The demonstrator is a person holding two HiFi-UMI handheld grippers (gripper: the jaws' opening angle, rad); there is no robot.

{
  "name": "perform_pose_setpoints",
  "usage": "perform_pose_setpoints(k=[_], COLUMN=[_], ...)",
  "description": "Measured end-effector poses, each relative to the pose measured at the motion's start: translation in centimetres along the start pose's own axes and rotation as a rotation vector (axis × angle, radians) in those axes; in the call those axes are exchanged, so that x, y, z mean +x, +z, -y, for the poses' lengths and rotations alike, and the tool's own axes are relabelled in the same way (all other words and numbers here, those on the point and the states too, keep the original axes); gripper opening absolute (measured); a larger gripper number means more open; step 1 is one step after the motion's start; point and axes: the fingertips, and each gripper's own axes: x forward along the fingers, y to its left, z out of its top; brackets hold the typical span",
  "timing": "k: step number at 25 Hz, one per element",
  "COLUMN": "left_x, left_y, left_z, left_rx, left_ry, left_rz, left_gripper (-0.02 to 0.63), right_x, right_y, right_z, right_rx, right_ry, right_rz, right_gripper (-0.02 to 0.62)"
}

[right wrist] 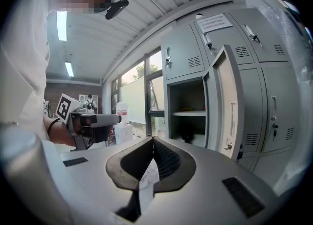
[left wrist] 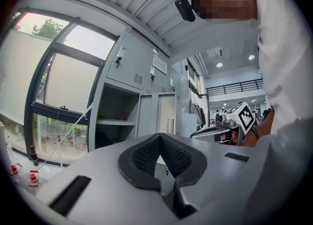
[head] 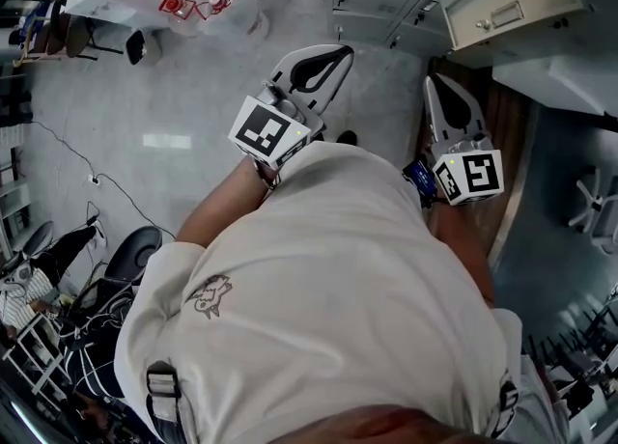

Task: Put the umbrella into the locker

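LOCKER ROOM: A bank of tall grey metal lockers (right wrist: pixel 274 72) fills the wall ahead of me, beside a wide window (left wrist: pixel 63 97). One grey locker (right wrist: pixel 186 97) stands open. Its flat metal door (right wrist: pixel 227 101) is swung out on the right in the right gripper view, and a thin shelf (right wrist: pixel 188 113) runs across the inside.

I hold both tools out toward it. My left gripper (left wrist: pixel 159 137) has its black ribbed pads (left wrist: pixel 142 158) pressed together at the tips with nothing between them. My right gripper (right wrist: pixel 152 141) is pressed together the same way and carries nothing.

Neither grip holds the umbrella. Below the shelf, low in the open compartment, sits a small dark shape (right wrist: pixel 188 134). It may be the umbrella, but it is too small and dim for me to be sure.

If it is the umbrella, I judge the placing done. The next move would then be to push the door shut, which needs only a nudge on its free edge with the jaws pressed together. If it is not, the umbrella is out of view, and I must find it and spread a gripper to take it.

I cannot tell which way the shape points or how its long axis runs.
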Motion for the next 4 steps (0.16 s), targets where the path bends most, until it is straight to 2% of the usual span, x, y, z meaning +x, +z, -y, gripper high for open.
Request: perform_pose_setpoints(k=[4], left_x=[0.31], left_y=[-0.11], left_z=[0.56], left_rx=[-0.008], left_ry=[-0.008], left_rz=[0.003], left_gripper=[0.012], right_x=[-0.37], right_y=[-0.08], right_z=[0.27], right_rx=[0.005], right_ry=[0.007], right_rz=[0.013], right_gripper=[0.041])
